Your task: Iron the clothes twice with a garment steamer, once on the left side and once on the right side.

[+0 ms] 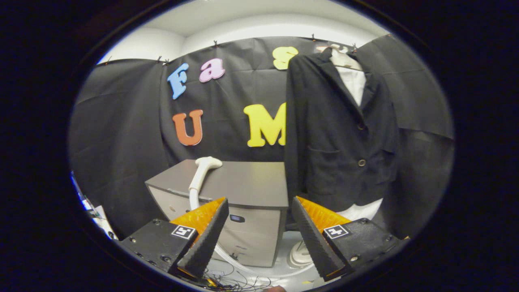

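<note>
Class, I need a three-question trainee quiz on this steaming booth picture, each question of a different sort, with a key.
1. True or false: the hand-held gripper is shut on the white plastic steamer head.
2. Multiple choice: the steamer head lies on
A. the floor
B. the grey box-shaped cabinet
C. a chair
3. Fill in: the black buttoned jacket hangs over a ____ shirt.

Key:
1. False. Its fingers stand open and apart, with the steamer head beyond them.
2. B. It rests on the cabinet's top, its white hose running down the front.
3. White.
</note>
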`<control>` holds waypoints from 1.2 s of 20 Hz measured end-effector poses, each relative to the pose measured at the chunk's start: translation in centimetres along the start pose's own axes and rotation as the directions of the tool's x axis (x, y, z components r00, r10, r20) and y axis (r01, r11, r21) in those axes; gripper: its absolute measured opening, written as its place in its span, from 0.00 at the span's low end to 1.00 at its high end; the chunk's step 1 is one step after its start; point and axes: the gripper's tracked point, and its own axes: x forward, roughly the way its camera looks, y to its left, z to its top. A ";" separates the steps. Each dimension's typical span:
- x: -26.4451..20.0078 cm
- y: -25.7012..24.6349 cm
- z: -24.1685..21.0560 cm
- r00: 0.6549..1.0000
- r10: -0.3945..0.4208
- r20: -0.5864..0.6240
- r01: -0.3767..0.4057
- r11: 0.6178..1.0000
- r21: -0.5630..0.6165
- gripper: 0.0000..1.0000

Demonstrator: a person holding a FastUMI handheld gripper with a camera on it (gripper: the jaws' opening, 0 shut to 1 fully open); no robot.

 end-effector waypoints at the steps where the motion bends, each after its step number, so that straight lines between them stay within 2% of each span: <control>1: 1.4 1.4 0.2 0.999 0.031 -0.010 -0.031 0.999 -0.007 1.00; 7: 9.8 9.4 1.2 0.971 0.214 -0.109 -0.218 0.976 -0.027 1.00; 10: 14.0 12.5 1.9 0.948 0.261 -0.180 -0.272 0.962 -0.040 1.00; 15: 19.0 15.1 1.7 0.918 0.281 -0.278 -0.303 0.952 -0.039 0.98; 19: 22.6 16.7 1.0 0.891 0.283 -0.355 -0.309 0.951 -0.019 0.87; 20: 23.2 16.9 0.6 0.882 0.279 -0.379 -0.307 0.952 -0.015 0.81; 24: 25.8 17.4 -0.4 0.858 0.229 -0.459 -0.269 0.963 -0.022 0.73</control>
